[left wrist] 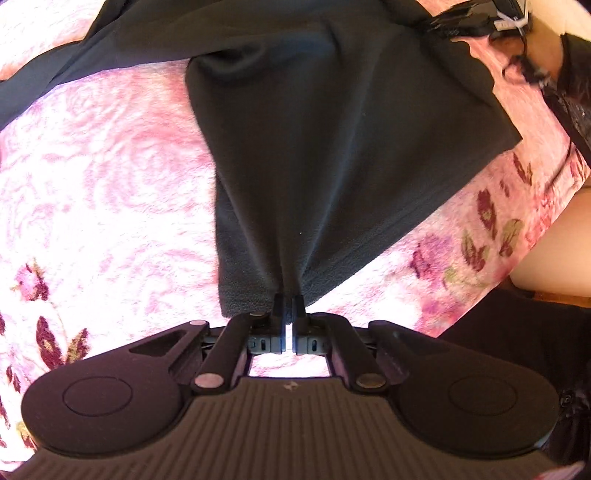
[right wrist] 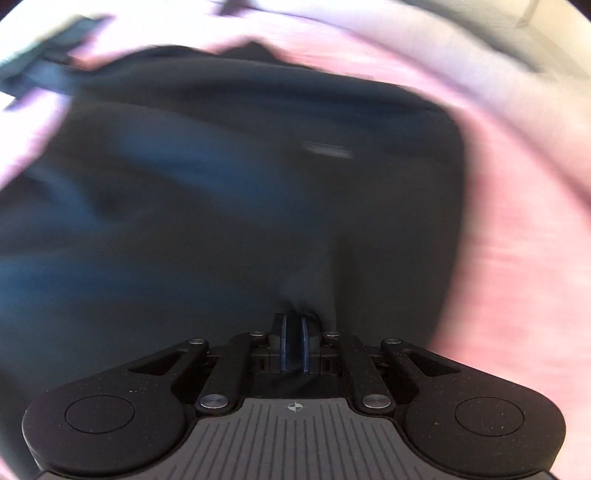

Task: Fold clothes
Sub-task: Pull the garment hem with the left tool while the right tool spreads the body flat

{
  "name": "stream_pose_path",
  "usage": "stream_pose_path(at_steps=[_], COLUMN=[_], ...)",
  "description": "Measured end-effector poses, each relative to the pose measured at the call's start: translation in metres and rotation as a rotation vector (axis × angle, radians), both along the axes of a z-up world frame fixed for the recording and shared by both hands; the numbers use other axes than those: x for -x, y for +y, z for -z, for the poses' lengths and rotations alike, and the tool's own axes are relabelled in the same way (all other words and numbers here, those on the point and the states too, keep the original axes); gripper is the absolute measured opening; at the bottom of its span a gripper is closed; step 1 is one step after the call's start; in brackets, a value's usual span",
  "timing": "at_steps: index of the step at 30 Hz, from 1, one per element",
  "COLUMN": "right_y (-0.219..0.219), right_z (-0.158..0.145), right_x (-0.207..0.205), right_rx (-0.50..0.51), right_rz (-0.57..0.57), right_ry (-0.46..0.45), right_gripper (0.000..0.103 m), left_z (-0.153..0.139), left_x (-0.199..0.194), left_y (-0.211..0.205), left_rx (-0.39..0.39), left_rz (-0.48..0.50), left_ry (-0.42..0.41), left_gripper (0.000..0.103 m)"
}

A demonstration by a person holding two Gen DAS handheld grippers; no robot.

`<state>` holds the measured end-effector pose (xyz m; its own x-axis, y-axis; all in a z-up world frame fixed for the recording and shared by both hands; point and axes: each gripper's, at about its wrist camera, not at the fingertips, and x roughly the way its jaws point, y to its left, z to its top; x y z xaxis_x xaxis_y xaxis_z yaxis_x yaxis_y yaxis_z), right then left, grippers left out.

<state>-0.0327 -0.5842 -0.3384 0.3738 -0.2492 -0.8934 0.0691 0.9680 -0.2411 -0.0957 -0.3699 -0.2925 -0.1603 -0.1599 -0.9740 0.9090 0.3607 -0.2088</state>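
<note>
A black fleece garment lies spread over a pink floral blanket. My left gripper is shut on the near edge of the garment, and the cloth rises in a taut ridge from the pinched spot. In the right wrist view the same black garment fills most of the frame, blurred by motion. My right gripper is shut on a bunched fold of the garment, with dark cloth showing between its blue pads.
The blanket's edge with dark red flowers runs down the right side, and a pale floor shows beyond it. Dark gear with cables sits at the top right. Pink blanket borders the garment on the right.
</note>
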Motion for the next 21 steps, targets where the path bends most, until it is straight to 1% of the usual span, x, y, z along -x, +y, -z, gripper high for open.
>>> stream_pose_path(at_steps=[1,3,4,6,7,8,9,10,11,12,14,15,16,17,19,21], right_y=[-0.022,-0.075,-0.097,-0.111,-0.118,-0.121,-0.108,-0.095,-0.082,-0.068,-0.042,-0.030,-0.018,-0.008,0.006,0.015], right_z=[-0.002,-0.003,-0.006,-0.023,-0.031,-0.039,-0.046,-0.051,-0.055,-0.059,-0.056,-0.052,-0.048,-0.043,-0.036,-0.032], right_x=[0.003,0.010,0.014,0.025,0.031,0.036,0.041,0.048,0.054,0.061,0.076,0.084,0.092,0.102,0.121,0.133], right_rx=[0.090,0.261,0.285,0.253,0.237,0.208,0.137,0.058,-0.022,-0.100,-0.269,-0.308,-0.339,-0.346,-0.342,-0.335], right_rz=[0.047,0.190,0.252,0.330,0.369,0.396,0.386,0.374,0.361,0.355,0.348,0.341,0.335,0.335,0.344,0.386], right_ry=[0.022,0.093,0.112,0.080,0.064,0.040,-0.003,-0.029,-0.054,-0.072,-0.083,-0.079,-0.075,-0.073,-0.074,-0.065], right_gripper=[0.006,0.006,0.006,0.006,0.006,0.006,0.007,0.007,0.007,0.006,0.005,0.005,0.004,0.000,0.000,0.000], left_z=[0.000,0.000,-0.001,0.002,0.004,0.003,0.003,0.002,0.000,-0.002,-0.006,-0.007,-0.008,-0.007,-0.005,0.000], left_x=[0.001,0.004,0.003,0.005,0.006,0.006,0.005,0.005,0.003,0.002,0.000,-0.001,-0.001,-0.001,-0.002,-0.005], left_y=[0.000,0.002,0.003,0.000,-0.005,-0.008,-0.012,-0.016,-0.019,-0.023,-0.029,-0.032,-0.034,-0.036,-0.039,-0.040], left_rx=[-0.003,-0.012,-0.014,-0.015,-0.012,-0.006,0.000,0.010,0.025,0.038,0.056,0.064,0.071,0.070,0.059,0.039], left_rz=[0.008,0.015,0.008,-0.013,-0.028,-0.041,-0.055,-0.065,-0.075,-0.084,-0.098,-0.103,-0.106,-0.111,-0.121,-0.148], left_ry=[-0.003,-0.008,-0.006,-0.008,-0.013,-0.020,-0.028,-0.034,-0.040,-0.046,-0.060,-0.067,-0.076,-0.083,-0.096,-0.107], left_gripper=[0.000,0.000,0.000,0.001,0.004,0.009,0.010,0.012,0.016,0.017,0.017,0.017,0.017,0.017,0.017,0.018])
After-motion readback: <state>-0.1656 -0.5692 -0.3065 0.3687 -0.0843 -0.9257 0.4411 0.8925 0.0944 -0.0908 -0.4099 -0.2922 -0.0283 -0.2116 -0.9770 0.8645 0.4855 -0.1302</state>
